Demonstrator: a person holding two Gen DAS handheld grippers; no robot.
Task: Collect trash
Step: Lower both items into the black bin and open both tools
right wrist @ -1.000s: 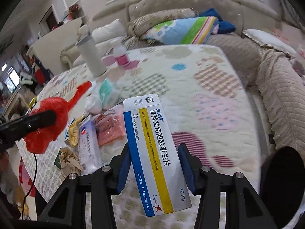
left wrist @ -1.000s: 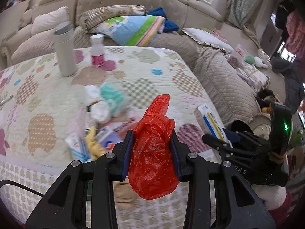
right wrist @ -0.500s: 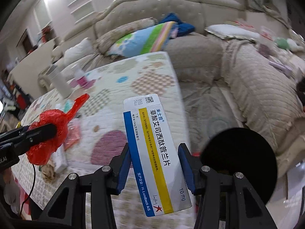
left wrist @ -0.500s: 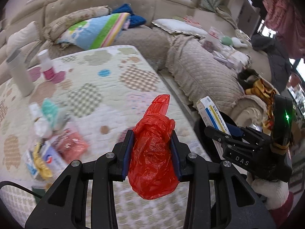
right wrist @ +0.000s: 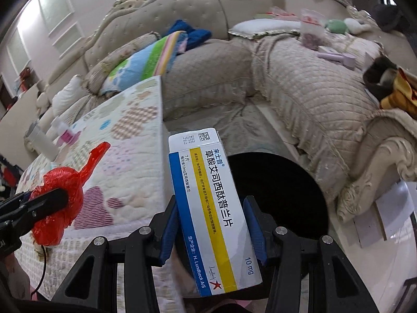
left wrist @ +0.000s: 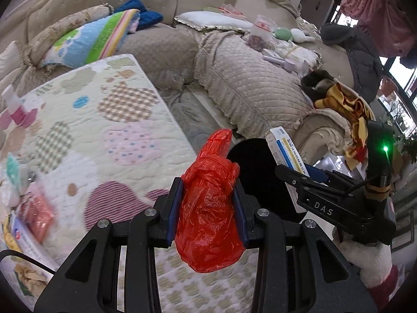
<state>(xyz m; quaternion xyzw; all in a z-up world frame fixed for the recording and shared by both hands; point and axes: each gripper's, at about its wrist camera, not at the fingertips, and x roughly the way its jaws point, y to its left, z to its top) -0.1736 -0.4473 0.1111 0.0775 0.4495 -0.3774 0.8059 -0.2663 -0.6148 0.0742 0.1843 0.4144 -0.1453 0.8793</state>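
Both tools swung from table toward black bin, red bag, medicine box

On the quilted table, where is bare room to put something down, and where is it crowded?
The quilted table is bare over its right part, from the corner near the striped pillow down to the edge beside the black bin. It is crowded at the left edge: the red packet with other litter, and farther back the pink-labelled bottle and grey flask.
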